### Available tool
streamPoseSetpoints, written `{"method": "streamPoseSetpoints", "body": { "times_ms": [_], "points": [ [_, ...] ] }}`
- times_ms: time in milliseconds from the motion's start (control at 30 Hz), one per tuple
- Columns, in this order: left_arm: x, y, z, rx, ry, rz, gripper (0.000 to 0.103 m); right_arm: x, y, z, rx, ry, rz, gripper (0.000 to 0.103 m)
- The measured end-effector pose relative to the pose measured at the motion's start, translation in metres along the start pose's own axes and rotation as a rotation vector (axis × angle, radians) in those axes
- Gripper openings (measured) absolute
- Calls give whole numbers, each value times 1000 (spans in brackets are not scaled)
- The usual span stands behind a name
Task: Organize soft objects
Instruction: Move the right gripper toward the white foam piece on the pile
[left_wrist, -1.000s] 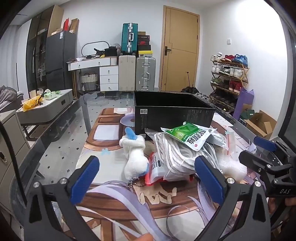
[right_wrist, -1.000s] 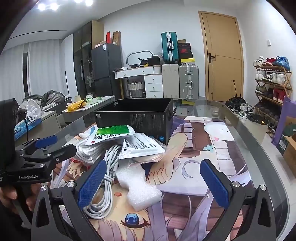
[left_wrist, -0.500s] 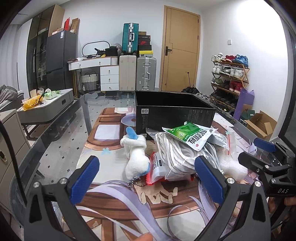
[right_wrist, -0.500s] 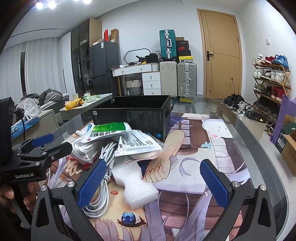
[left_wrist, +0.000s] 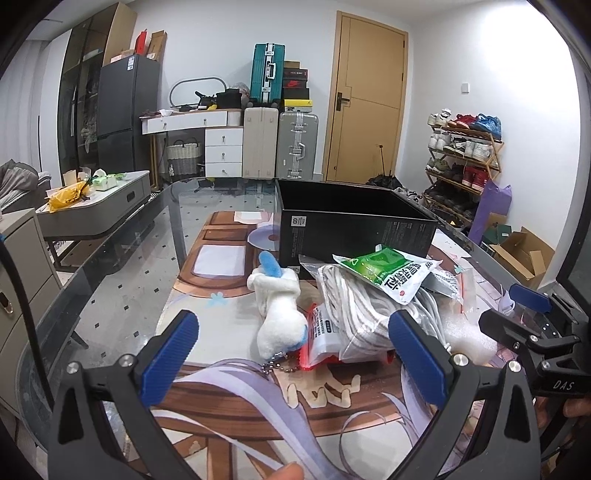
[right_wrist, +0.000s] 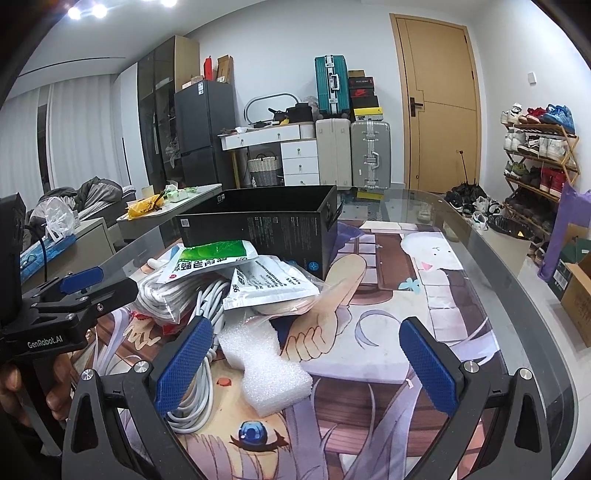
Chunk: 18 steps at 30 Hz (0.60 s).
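White foam (right_wrist: 264, 363), spongy and rough-cut in a stepped block, lies on the surface (right_wrist: 436, 295) between the spread jaws of the right gripper (right_wrist: 306, 363), nearer the left one and touching neither. The left gripper (left_wrist: 295, 356) is spread too, holding nothing; the plush (left_wrist: 279, 317), a fuzzy white toy with a blue tuft and a bead chain, lies just beyond its jaws, about midway between them.

Past both sit a coiled white cable (right_wrist: 201, 373), glossy crinkled pouches (left_wrist: 388, 273) and, behind the heap, an open black box (left_wrist: 351, 225) of stiff card, presumably where the soft things go.

The risks, as I judge them: the cable runs right beside the right gripper's left jaw and touches the foam, so closing could snag a loop and drag the heap. The foam would crush or spring out if pinched off-centre. The plush's chain may catch on the red packet (left_wrist: 321, 339) beside it.
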<state>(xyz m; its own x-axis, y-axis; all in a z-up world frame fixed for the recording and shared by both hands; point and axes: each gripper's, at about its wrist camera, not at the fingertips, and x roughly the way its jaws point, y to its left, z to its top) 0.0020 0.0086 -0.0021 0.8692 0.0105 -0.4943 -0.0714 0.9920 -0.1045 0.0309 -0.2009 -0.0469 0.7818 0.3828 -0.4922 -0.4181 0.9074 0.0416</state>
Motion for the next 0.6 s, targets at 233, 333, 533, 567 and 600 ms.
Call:
{"method": "streamPoseSetpoints", "body": {
  "times_ms": [233, 333, 533, 567, 600],
  "points": [
    [1, 0, 0, -1, 1, -6, 103, 2, 0, -1, 8, 16, 2, 103],
    [1, 0, 0, 2, 3, -7, 103, 4, 1, -1, 6, 23, 8, 103],
    [2, 1, 1, 4, 15, -10, 103, 7, 3, -2, -5, 37, 12, 103],
    [2, 2, 1, 5, 17, -9, 103, 8, 3, -2, -3, 41, 13, 103],
    [3, 2, 1, 7, 19, -10, 103, 8, 3, -2, -1, 43, 13, 103]
  ]
}}
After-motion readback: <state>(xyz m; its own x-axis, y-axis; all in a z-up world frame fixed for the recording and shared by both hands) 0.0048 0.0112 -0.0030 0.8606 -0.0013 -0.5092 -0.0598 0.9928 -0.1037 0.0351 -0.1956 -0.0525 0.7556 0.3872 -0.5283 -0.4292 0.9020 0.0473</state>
